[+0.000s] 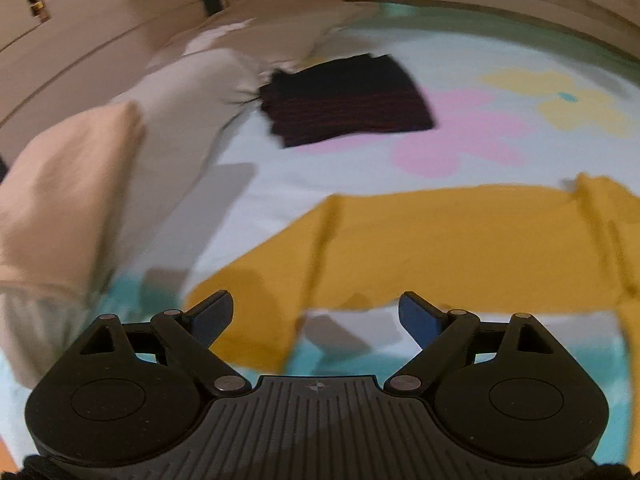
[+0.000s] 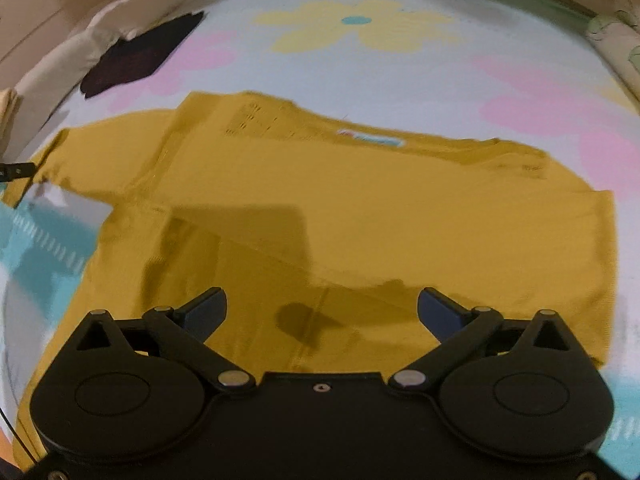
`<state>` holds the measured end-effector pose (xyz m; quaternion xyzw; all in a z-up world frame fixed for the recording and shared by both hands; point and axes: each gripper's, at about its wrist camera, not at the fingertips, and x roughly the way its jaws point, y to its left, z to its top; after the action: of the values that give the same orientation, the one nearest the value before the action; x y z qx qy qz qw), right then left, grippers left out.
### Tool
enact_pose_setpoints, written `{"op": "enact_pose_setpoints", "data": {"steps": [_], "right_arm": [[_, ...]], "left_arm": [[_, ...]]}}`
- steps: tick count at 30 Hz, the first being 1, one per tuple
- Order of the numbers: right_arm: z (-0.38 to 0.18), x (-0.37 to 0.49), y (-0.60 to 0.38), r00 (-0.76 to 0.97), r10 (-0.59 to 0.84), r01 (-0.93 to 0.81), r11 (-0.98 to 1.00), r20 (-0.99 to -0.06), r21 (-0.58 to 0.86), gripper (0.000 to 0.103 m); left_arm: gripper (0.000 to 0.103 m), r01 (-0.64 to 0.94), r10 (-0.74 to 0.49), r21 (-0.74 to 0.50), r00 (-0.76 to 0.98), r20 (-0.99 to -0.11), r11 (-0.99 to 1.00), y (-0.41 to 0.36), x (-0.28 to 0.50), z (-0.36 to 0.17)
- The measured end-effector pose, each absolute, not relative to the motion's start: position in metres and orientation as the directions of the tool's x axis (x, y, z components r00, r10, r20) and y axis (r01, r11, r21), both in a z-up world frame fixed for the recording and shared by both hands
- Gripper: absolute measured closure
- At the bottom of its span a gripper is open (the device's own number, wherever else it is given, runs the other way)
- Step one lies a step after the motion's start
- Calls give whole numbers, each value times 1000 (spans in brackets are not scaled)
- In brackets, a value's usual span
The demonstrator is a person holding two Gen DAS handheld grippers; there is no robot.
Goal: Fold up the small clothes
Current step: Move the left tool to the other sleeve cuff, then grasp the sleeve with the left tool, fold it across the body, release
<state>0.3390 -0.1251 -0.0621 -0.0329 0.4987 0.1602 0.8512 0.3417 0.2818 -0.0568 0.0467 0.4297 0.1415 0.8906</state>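
Observation:
A mustard-yellow shirt (image 2: pixel 360 208) lies spread flat on a flowered sheet, its neck label (image 2: pixel 374 139) at the far edge and one sleeve reaching left. My right gripper (image 2: pixel 322 312) is open and empty, hovering over the shirt's near hem. My left gripper (image 1: pixel 316 316) is open and empty over the shirt's left sleeve (image 1: pixel 400 248). The left gripper's tip shows at the left edge of the right wrist view (image 2: pixel 16 170).
A folded dark garment (image 1: pixel 348 100) lies further back on the sheet, also in the right wrist view (image 2: pixel 136 56). Beige pillows (image 1: pixel 68 184) lie along the left side. The bed's headboard and wall (image 1: pixel 120 12) run behind.

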Motion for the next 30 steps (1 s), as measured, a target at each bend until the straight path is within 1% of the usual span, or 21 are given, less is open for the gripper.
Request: {"op": "enact_pose_setpoints", "data": {"steps": [6, 12, 13, 14, 17, 19, 20, 22, 23, 24, 25, 27, 30], "right_arm": [[-70, 342, -120, 419, 264, -300, 943, -869, 142, 1], [-79, 341, -119, 405, 249, -304, 944, -880, 127, 1], [-78, 340, -119, 405, 246, -312, 943, -881, 120, 1], [-78, 339, -118, 405, 245, -318, 941, -881, 115, 1], [-78, 338, -119, 402, 249, -319, 940, -881, 120, 1], [-77, 339, -121, 399, 253, -317, 940, -881, 127, 1], [-78, 339, -122, 398, 256, -316, 940, -881, 131, 1], [-78, 340, -122, 396, 261, -313, 940, -880, 138, 1], [-78, 340, -122, 396, 264, -311, 940, -879, 142, 1], [-78, 340, -123, 396, 267, -309, 940, -879, 147, 1], [-78, 339, -124, 396, 272, -306, 940, -877, 153, 1], [-77, 339, -126, 392, 281, -300, 939, -876, 167, 1], [-74, 340, -131, 396, 292, -287, 940, -871, 185, 1]], "left_arm": [[13, -143, 330, 308, 602, -727, 940, 298, 329, -66], [15, -80, 331, 359, 605, -724, 930, 298, 324, -79], [21, -70, 342, 377, 599, -724, 923, 297, 326, -83], [24, -62, 353, 396, 593, -724, 916, 296, 327, -86], [29, -73, 347, 383, 603, -718, 921, 297, 325, -89], [44, -92, 326, 340, 597, -733, 936, 302, 327, -89], [48, -108, 312, 311, 593, -742, 944, 306, 328, -87], [68, -132, 302, 278, 581, -756, 951, 310, 332, -87], [76, -137, 283, 250, 576, -767, 958, 312, 333, -86], [90, -141, 271, 233, 573, -774, 962, 313, 335, -86], [96, -153, 273, 227, 569, -775, 962, 314, 337, -85], [97, -172, 259, 195, 556, -790, 966, 315, 340, -81], [97, -219, 174, 55, 575, -799, 974, 322, 339, -65]]}}
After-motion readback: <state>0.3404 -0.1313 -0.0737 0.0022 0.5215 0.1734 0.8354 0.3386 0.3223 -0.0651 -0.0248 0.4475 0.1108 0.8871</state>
